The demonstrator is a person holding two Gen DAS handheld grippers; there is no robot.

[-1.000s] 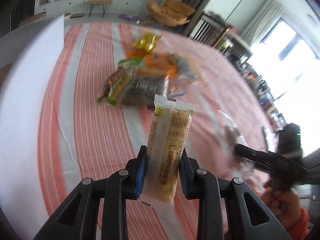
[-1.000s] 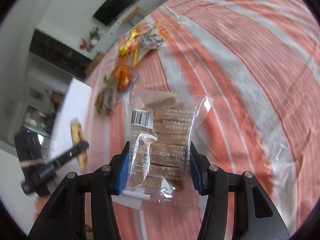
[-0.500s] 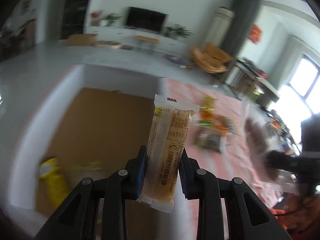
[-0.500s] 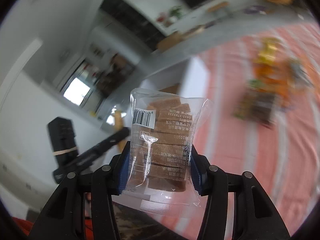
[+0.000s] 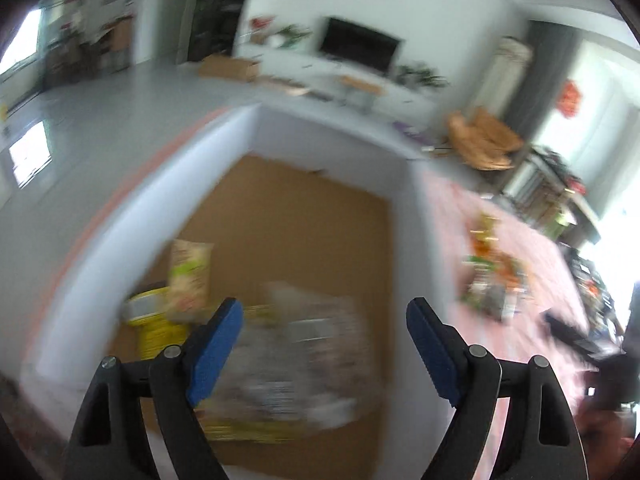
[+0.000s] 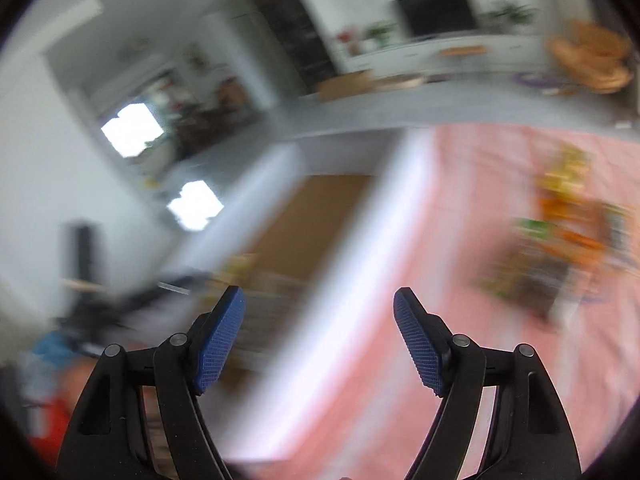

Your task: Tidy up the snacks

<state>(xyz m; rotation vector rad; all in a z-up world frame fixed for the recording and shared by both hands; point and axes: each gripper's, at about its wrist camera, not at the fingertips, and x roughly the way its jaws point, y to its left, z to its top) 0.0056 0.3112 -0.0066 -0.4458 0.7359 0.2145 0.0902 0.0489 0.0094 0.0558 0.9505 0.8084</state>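
Note:
My left gripper point(image 5: 324, 320) is open and empty above a white-walled box with a brown cardboard floor point(image 5: 304, 216). Blurred snack packets point(image 5: 296, 360) lie in the box below it, with a yellow-green packet point(image 5: 188, 276) at the left. My right gripper point(image 6: 320, 312) is open and empty over the box's white wall point(image 6: 360, 280). A pile of loose snacks point(image 6: 560, 240) lies on the striped cloth to the right; it also shows in the left wrist view point(image 5: 492, 276). Both views are motion-blurred.
The table carries a pink and grey striped cloth point(image 6: 460, 320). The right gripper's dark body shows at the right edge of the left wrist view point(image 5: 580, 336). A TV stand and plants stand far behind point(image 5: 360, 60).
Both grippers have opened and let go of their packets: the yellow bar from the left, the clear biscuit packet from the right. Both moved from over the cloth to the box.

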